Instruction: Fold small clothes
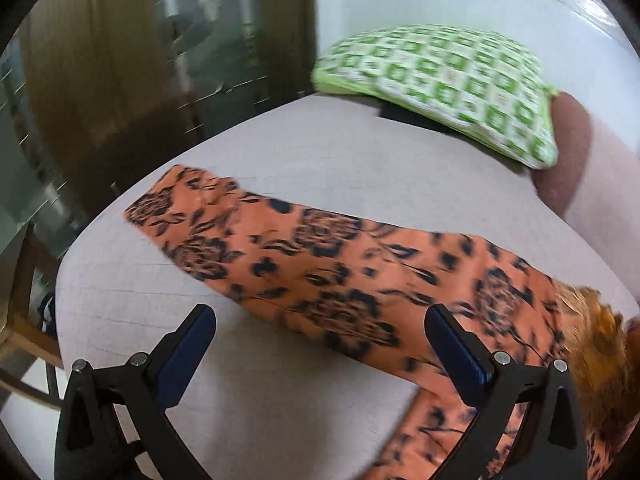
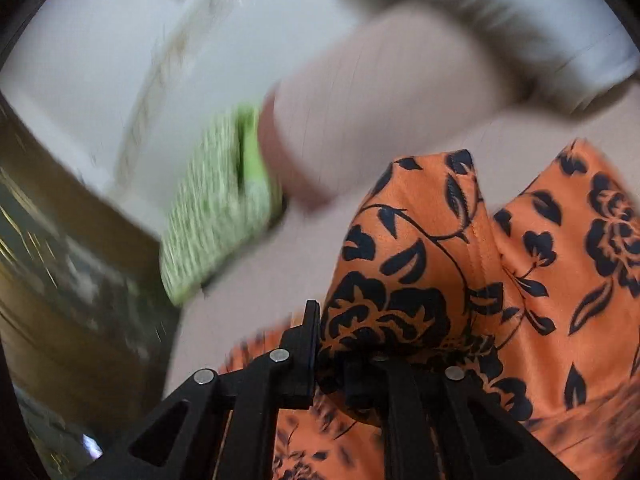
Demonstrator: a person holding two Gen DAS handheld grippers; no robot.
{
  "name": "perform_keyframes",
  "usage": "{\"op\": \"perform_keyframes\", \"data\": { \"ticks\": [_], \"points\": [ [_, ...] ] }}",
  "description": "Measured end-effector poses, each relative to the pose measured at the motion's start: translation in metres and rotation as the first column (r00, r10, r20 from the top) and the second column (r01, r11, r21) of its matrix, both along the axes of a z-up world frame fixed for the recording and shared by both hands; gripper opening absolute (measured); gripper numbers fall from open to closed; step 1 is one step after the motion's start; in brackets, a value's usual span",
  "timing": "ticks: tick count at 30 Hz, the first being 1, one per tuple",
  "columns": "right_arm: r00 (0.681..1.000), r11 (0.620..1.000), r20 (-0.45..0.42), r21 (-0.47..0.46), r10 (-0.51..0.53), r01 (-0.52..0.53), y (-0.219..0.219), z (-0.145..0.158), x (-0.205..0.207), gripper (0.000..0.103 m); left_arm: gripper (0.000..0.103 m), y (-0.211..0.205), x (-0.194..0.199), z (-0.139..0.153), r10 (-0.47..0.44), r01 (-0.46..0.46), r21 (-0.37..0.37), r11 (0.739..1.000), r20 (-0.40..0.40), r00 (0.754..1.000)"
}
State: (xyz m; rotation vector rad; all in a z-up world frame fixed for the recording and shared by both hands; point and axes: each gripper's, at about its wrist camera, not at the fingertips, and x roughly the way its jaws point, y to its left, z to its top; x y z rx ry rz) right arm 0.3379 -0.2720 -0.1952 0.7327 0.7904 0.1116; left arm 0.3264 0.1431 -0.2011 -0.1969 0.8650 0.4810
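Note:
An orange garment with a black flower print lies stretched as a long band across a pale grey padded surface. My left gripper hovers over the garment's near edge, its blue-padded fingers spread wide and holding nothing. In the right wrist view the same garment rises in folds straight from my right gripper, which is shut on a bunched edge of the cloth. The cloth hides one of its fingers. Both views are blurred.
A green-and-white checked cushion rests at the far edge of the surface, beside a brownish rounded bolster. The cushion also shows in the right wrist view. A brown curtain or door and a wooden frame stand off the left edge.

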Motion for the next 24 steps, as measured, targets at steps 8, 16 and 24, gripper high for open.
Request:
{"op": "perform_keyframes", "data": {
  "ticks": [8,16,24],
  "points": [
    [0.933,0.795,-0.256,-0.494,0.254,-0.352,0.184,-0.05,0.016,0.02,0.103,0.03,0.0,-0.004,0.039,-0.04,-0.025,0.999,-0.022,0.999],
    [0.841,0.475,-0.232,-0.738,0.489,-0.48,0.201,-0.06,-0.031,0.066,0.103,0.041,0.0,-0.007,0.081,-0.084,-0.076,0.994,-0.041,0.996],
    [0.744,0.505,-0.056,-0.7,0.666,-0.505,0.152,-0.039,-0.083,0.066,0.103,0.048,-0.001,-0.008,0.116,-0.121,-0.095,0.988,-0.058,0.992]
  ]
}}
